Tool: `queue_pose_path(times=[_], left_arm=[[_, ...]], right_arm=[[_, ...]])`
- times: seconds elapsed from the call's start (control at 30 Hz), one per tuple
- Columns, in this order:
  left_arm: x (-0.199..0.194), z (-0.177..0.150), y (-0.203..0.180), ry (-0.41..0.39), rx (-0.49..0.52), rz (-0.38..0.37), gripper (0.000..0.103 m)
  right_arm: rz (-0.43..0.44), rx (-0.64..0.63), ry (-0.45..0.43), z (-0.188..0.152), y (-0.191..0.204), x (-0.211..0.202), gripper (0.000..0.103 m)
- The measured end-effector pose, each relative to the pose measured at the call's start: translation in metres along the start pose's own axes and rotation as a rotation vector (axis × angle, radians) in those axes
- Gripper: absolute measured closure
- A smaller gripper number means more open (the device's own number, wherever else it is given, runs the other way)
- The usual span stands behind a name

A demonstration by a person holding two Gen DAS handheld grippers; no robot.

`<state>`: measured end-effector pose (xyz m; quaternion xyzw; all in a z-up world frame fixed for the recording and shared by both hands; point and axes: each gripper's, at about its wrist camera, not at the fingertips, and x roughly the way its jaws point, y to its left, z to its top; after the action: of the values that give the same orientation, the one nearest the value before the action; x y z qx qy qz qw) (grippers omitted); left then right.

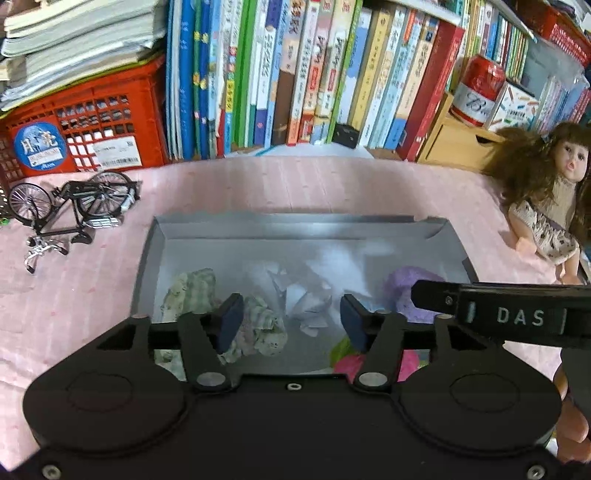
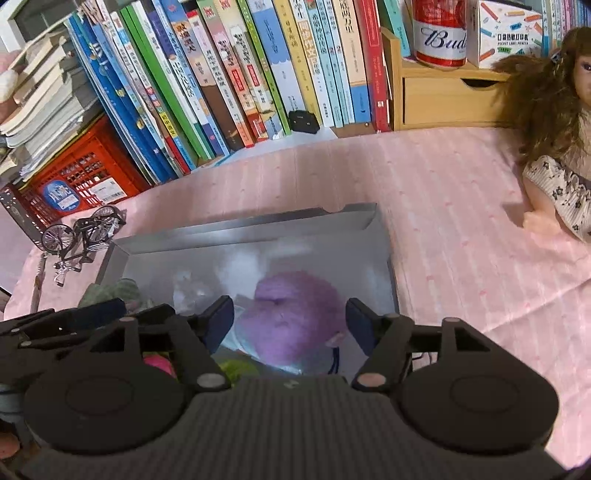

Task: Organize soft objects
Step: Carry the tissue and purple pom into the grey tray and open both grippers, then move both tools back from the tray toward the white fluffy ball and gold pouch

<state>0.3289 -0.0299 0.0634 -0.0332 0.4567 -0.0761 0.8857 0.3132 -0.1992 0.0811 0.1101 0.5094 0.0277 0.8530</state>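
**Two open grippers over a half-filled box**

Both grippers hang above a shallow grey box [image 1: 159,251] on a pink cloth-covered surface [image 1: 295,184]. The left gripper [image 1: 291,321] has its fingers wide and empty over a crumpled floral cloth [image 1: 262,328] and some white cloth [image 1: 306,306]. The right gripper [image 2: 290,325], also wide and empty, frames a purple knitted hat [image 2: 295,317] lying inside the box at its right end. Something pink and green [image 1: 347,360] lies at the near edge.

By my reading, the soft things are already gathered in the box, and the step in hand is either tidying them or choosing the next piece. A next grasp would call for lowering one pair of fingers around a fold and pinching gently, since cloth bunches and slips.

Beyond the box, a doll [image 1: 546,206] lies to the right and a small model bicycle [image 1: 74,210] to the left. Behind stand a row of books [image 1: 295,74], a red crate [image 1: 92,122], a small wooden drawer [image 2: 443,96] and a red can [image 2: 439,33].
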Motion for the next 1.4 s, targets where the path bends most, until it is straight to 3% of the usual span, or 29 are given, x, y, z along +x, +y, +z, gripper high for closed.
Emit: queue_pose_path(times=[0.17, 0.37, 0.87, 1.4], left_arm=[[-0.026, -0.001, 0.002, -0.06, 0.019, -0.003, 0.025], [-0.07, -0.007, 0.004, -0.158, 0.059, -0.015, 0.015], [-0.144, -0.054, 0.013, -0.307, 0.103, -0.081, 0.01], [-0.185, -0.128, 0.026, -0.399, 0.095, -0.138, 0.008]], right_arm=[[0.013, -0.037, -0.058, -0.004, 0.002, -0.024, 0.015], [0.04, -0.09, -0.128, -0.013, 0.004, -0.059, 0.008], [0.114, -0.182, -0.334, -0.054, 0.003, -0.135, 0.0], [0.06, -0.308, -0.477, -0.132, 0.011, -0.165, 0.0]])
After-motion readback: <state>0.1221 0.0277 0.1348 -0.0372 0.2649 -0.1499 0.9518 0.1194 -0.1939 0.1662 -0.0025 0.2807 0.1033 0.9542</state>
